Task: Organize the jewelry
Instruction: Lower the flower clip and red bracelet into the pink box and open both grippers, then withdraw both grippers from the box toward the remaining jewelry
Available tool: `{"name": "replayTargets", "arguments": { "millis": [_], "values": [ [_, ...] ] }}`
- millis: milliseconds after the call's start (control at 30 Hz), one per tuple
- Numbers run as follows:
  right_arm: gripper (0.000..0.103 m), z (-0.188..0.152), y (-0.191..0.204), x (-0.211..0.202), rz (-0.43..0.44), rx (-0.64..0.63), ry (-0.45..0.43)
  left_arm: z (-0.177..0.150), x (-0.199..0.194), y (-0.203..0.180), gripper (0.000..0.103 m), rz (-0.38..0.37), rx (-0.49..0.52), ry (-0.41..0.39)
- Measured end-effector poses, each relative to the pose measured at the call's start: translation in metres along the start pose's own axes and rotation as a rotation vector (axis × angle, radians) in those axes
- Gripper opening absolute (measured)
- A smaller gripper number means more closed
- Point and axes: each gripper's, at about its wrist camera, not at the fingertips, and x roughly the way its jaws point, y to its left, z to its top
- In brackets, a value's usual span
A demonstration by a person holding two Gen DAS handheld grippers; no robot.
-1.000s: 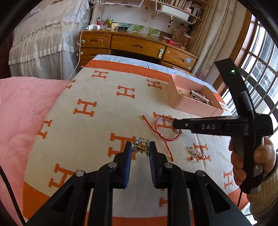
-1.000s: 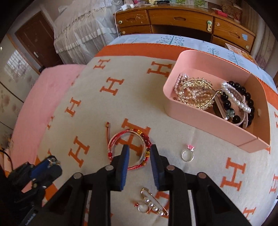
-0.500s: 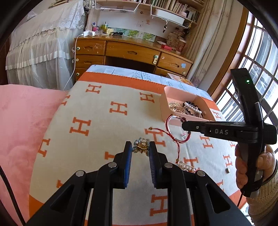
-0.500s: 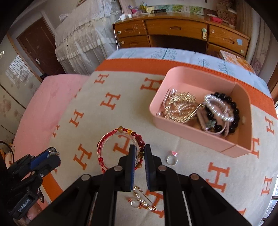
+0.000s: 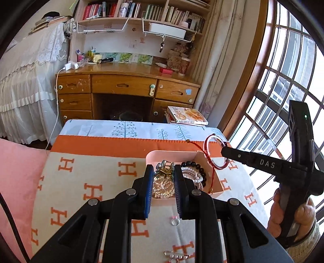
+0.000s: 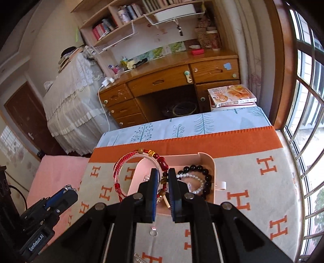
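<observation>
Pink tray (image 5: 172,154) holds black beads (image 5: 199,168), pearls (image 6: 191,175).

A beige blanket (image 5: 85,182) patterned with orange H letters covers a bed. Beyond it stands a wooden desk (image 5: 125,85) with drawers, under wall shelves of books (image 5: 113,10). A stack of magazines (image 5: 186,116) lies beside the desk. White lace drapery (image 5: 26,85) hangs at left; a barred window (image 5: 283,81) at right.

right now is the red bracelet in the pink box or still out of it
Out. The right tool pinches the red bracelet and holds it in the air above the pink box, cord dangling inside.
</observation>
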Motion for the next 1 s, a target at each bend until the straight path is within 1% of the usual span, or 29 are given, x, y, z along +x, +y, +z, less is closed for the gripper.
{"name": "replayTargets", "arguments": {
  "millis": [100,200,300,333,367,400,433,500,567,667,733,1000],
  "values": [
    [0.010,-0.002,-0.018,0.021,-0.015,0.073,0.007,0.006,0.040,-0.008,0.018,-0.019,-0.009,0.057],
    [0.010,-0.006,-0.032,0.043,-0.033,0.126,0.017,0.005,0.080,-0.013,0.018,0.013,-0.005,0.112],
    [0.010,-0.007,-0.040,0.066,-0.036,0.152,0.038,-0.001,0.110,-0.011,0.018,0.034,-0.017,0.163],
    [0.011,-0.008,-0.041,0.072,-0.027,0.155,0.044,-0.003,0.117,-0.010,0.026,0.043,-0.022,0.181],
    [0.012,-0.008,-0.043,0.078,-0.018,0.159,0.058,-0.004,0.123,-0.008,0.031,0.046,-0.031,0.198],
    [0.012,-0.009,-0.044,0.084,-0.014,0.162,0.068,-0.005,0.126,-0.006,0.044,0.044,-0.043,0.213],
    [0.012,-0.010,-0.044,0.089,-0.013,0.160,0.074,-0.006,0.126,-0.003,0.056,0.037,-0.059,0.220],
    [0.012,-0.012,-0.043,0.095,-0.019,0.146,0.086,-0.009,0.120,0.000,0.060,0.031,-0.071,0.205],
    [0.012,-0.014,-0.044,0.095,-0.025,0.139,0.080,-0.012,0.112,0.000,0.060,0.032,-0.058,0.192],
    [0.012,-0.017,-0.048,0.082,-0.011,0.157,0.059,-0.015,0.097,0.002,0.062,0.045,-0.042,0.176],
    [0.012,-0.019,-0.049,0.066,-0.006,0.144,0.033,-0.018,0.086,0.002,0.065,0.050,-0.030,0.165],
    [0.012,-0.044,-0.042,-0.007,-0.003,0.037,-0.019,-0.044,0.039,-0.007,0.065,0.066,0.075,0.145]
  ]
}}
